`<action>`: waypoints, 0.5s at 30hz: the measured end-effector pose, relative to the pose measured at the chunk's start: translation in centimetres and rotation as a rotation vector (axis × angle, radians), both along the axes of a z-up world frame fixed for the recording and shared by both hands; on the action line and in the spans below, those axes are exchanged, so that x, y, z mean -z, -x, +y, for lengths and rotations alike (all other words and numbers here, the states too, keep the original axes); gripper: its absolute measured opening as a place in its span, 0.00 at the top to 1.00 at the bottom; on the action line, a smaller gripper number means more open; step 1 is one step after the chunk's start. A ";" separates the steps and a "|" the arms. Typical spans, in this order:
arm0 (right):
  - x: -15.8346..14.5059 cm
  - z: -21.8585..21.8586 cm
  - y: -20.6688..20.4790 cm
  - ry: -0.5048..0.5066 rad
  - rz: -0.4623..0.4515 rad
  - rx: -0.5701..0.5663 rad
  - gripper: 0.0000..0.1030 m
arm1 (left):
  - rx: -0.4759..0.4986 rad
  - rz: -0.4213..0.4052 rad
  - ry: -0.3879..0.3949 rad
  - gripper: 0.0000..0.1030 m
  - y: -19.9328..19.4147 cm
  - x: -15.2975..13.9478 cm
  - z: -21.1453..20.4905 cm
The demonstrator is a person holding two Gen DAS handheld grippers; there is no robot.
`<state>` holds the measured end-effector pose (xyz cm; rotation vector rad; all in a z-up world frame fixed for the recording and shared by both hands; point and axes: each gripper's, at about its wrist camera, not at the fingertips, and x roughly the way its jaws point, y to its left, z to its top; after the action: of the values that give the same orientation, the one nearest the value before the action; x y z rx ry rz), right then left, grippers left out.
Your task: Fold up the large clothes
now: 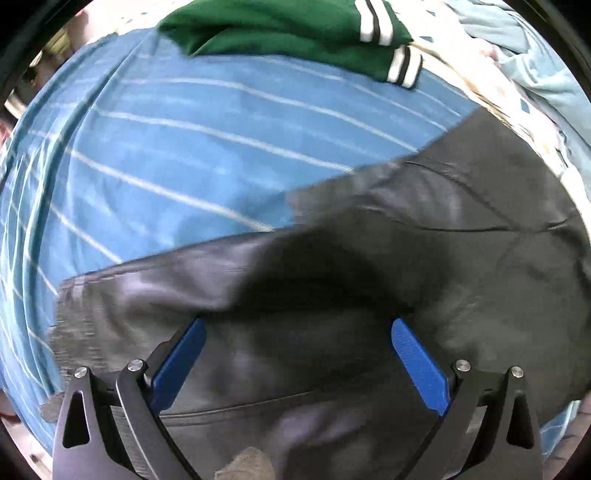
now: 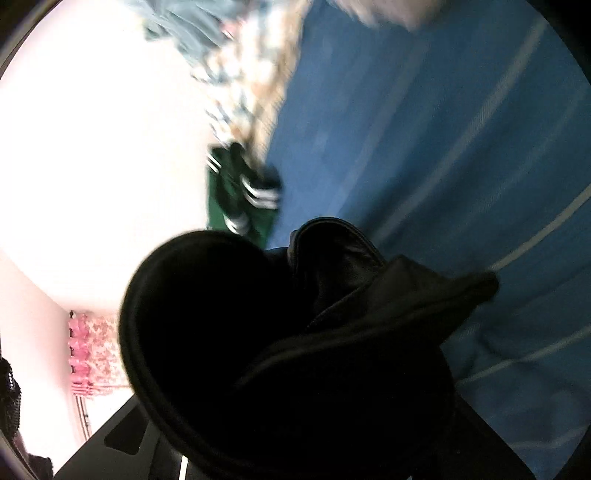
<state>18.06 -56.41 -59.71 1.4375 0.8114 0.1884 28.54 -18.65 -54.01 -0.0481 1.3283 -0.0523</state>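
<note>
A large dark grey-black garment lies spread on a blue striped bedsheet. My left gripper hovers just above it, jaws wide open, with the blue pads apart and nothing between them. In the right wrist view the same black garment bunches up right in front of the lens and hangs off my right gripper, hiding its fingers; it seems to be gripped, lifted above the bedsheet.
A green garment with black-and-white striped cuffs lies at the far edge of the bed; it also shows in the right wrist view. A patterned cloth and pale blue fabric lie at far right.
</note>
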 end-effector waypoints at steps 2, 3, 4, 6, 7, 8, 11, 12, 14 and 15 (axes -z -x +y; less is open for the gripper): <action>-2.8 -1.2 -0.1 0.095 -0.016 0.005 0.81 | -0.003 -0.002 0.015 0.00 -0.7 0.2 -0.5; -3.4 -1.4 -0.3 0.108 -0.022 0.001 0.81 | -0.006 0.002 0.022 0.00 -1.0 0.4 -0.7; -4.8 -1.5 -0.8 0.154 -0.028 -0.021 0.81 | -0.008 0.017 0.038 0.00 -1.4 1.0 -1.0; -6.4 -1.0 -1.6 0.209 -0.041 -0.071 0.81 | -0.023 0.040 0.074 0.00 -1.4 2.3 -1.3; -7.3 -0.2 -2.3 0.233 -0.047 -0.105 0.81 | -0.033 0.046 0.076 0.00 -1.6 2.7 -1.4; -8.3 1.0 -3.1 0.262 -0.059 -0.149 0.81 | -0.039 0.046 0.071 0.00 -1.7 2.9 -1.4; -11.0 4.7 -5.2 0.326 -0.105 -0.253 0.81 | -0.076 0.057 0.094 0.00 -1.4 2.5 -0.2; -12.0 6.3 -5.7 0.344 -0.124 -0.291 0.81 | -0.097 0.054 0.103 0.00 -1.3 2.0 0.4; -13.4 9.1 -6.4 0.357 -0.147 -0.352 0.81 | -0.157 0.038 0.120 0.00 0.2 0.4 3.0; -14.0 10.7 -6.6 0.364 -0.154 -0.384 0.81 | -0.199 0.030 0.120 0.00 1.2 -0.7 4.8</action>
<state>24.65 -45.75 -45.74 0.9068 0.9350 0.4156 27.30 -13.88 -53.36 -0.2832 1.3430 0.0384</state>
